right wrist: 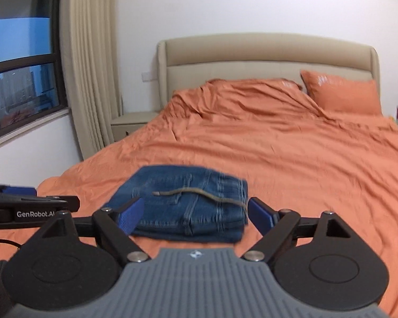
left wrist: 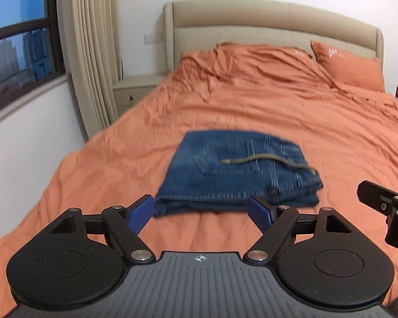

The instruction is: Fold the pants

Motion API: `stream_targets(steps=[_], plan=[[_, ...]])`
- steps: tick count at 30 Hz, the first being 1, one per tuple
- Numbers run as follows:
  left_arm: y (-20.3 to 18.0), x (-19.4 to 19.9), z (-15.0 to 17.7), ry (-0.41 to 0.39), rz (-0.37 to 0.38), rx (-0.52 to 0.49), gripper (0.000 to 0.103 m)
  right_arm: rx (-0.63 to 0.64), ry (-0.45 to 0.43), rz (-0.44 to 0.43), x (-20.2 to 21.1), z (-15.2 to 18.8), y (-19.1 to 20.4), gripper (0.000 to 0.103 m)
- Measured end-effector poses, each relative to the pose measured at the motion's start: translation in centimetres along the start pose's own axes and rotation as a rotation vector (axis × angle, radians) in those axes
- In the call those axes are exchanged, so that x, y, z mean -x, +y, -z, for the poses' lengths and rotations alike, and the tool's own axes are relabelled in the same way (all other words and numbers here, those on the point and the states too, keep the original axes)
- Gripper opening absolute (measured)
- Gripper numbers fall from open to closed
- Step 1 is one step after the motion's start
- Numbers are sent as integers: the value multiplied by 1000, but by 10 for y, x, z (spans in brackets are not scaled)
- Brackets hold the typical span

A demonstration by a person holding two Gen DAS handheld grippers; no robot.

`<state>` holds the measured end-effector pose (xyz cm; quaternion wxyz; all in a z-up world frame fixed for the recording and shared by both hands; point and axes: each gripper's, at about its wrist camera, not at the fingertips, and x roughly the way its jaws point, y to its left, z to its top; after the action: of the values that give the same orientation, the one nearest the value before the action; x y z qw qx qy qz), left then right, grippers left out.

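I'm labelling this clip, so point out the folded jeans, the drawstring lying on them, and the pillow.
folded jeans (left wrist: 199,182): left wrist view, on the denim below the back pocket.
drawstring (left wrist: 252,158): left wrist view, midway along the cord lying on top.
pillow (left wrist: 350,67): left wrist view, centre of the orange pillowcase by the headboard.

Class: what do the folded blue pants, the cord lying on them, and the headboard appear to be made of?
Folded blue pants: denim, faded, with visible seam stitching. Grey-brown cord: probably woven drawstring, matte. Beige padded headboard: smooth leather or imitation, seamed panels; cannot tell which.
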<state>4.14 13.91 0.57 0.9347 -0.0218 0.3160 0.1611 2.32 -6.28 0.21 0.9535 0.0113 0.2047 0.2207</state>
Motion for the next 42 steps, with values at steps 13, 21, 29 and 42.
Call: stream_targets(steps=[13, 21, 29, 42], plan=[[-13, -18, 30, 64, -6, -36, 93, 8, 106, 17, -33, 38, 2, 82], [-12, -24, 34, 77, 7, -37, 93, 19, 136, 14, -42, 41, 6, 82], [-11, -23, 33, 72, 11, -35, 93, 22, 126, 21, -39, 38, 7, 82], [-11, -23, 34, 72, 11, -35, 93, 21, 127, 27, -39, 38, 7, 82]])
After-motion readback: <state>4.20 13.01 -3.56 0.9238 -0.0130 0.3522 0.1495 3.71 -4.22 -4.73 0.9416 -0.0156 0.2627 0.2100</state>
